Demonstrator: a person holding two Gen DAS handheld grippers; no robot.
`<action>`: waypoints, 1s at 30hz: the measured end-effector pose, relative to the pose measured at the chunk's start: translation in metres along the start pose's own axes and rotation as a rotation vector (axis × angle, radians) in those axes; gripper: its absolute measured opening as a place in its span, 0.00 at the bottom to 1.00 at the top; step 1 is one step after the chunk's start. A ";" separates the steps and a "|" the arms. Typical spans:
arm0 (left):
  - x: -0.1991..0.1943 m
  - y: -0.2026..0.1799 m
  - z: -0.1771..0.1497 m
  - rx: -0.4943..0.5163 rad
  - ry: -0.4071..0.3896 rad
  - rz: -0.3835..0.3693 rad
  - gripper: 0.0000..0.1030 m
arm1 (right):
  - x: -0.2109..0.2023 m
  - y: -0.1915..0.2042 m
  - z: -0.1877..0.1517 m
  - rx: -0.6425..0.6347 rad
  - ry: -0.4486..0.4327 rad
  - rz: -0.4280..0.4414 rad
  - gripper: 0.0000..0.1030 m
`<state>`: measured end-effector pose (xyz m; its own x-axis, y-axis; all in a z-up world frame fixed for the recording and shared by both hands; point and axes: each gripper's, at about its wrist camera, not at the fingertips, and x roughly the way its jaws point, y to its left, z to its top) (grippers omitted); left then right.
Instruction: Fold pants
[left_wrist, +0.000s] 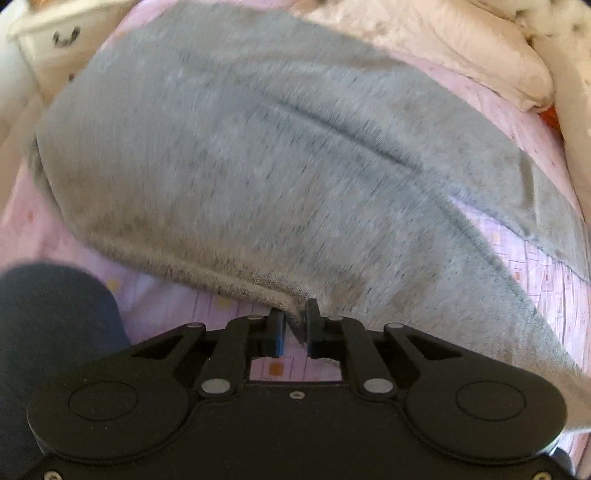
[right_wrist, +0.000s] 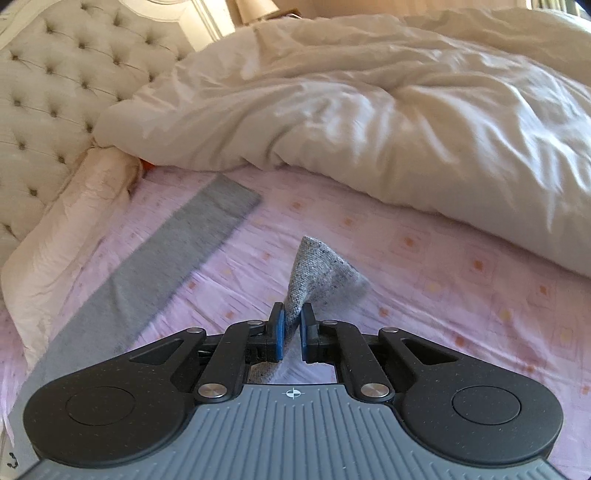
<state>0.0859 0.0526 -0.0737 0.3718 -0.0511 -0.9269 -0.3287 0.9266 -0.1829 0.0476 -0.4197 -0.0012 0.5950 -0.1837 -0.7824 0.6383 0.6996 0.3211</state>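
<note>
Grey knit pants (left_wrist: 229, 155) lie spread over a pink patterned bed sheet (left_wrist: 166, 306) and fill most of the left wrist view. My left gripper (left_wrist: 295, 317) is shut on a corner of their near hem edge, with cloth pinched between the blue pads. In the right wrist view my right gripper (right_wrist: 291, 317) is shut on another grey corner of the pants (right_wrist: 314, 269), which sticks up in a peak above the sheet (right_wrist: 406, 288). One pant leg (right_wrist: 177, 243) stretches flat away to the left.
A crumpled white duvet (right_wrist: 369, 110) is heaped across the far side of the bed. A tufted cream headboard (right_wrist: 55, 92) stands at the left. A white nightstand (left_wrist: 55, 44) and a dark sleeve (left_wrist: 51, 317) show in the left wrist view.
</note>
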 end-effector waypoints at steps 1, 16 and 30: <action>-0.005 -0.007 0.004 0.031 -0.017 0.012 0.13 | 0.002 0.005 0.005 -0.003 -0.002 0.002 0.08; -0.015 -0.066 0.124 0.151 -0.050 0.032 0.13 | 0.096 0.070 0.083 0.073 0.030 0.018 0.08; 0.081 -0.119 0.219 0.185 0.056 0.096 0.13 | 0.218 0.132 0.125 0.058 0.107 -0.047 0.08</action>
<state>0.3452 0.0196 -0.0549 0.2963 0.0251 -0.9548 -0.1931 0.9806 -0.0341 0.3229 -0.4539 -0.0627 0.5104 -0.1383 -0.8487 0.6930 0.6506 0.3107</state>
